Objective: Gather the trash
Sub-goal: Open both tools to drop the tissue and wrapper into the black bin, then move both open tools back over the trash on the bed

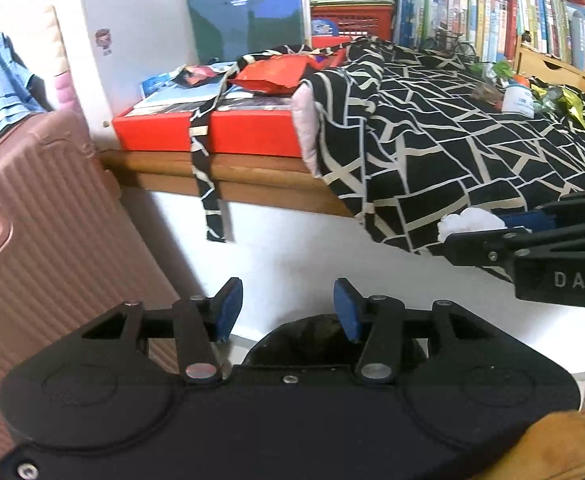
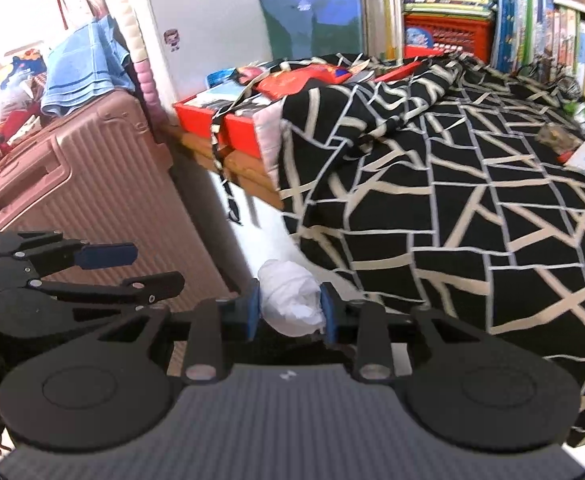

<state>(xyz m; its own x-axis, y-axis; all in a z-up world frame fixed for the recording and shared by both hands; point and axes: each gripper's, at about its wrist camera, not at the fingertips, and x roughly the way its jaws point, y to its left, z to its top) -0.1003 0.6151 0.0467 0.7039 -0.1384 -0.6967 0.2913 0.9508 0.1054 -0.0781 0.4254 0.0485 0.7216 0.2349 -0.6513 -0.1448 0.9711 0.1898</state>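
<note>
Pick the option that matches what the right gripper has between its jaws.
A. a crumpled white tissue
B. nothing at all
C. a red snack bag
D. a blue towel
A: in the right wrist view the right gripper has its blue pads pressed on both sides of the crumpled white tissue, and the left wrist view shows the same white wad at its tip.

Both wrist views look forward from low, close beside the patterned cloth (image 1: pixel 452 128). Both share it, with the pink suitcase (image 2: pixel 92 184) left of it.
</note>
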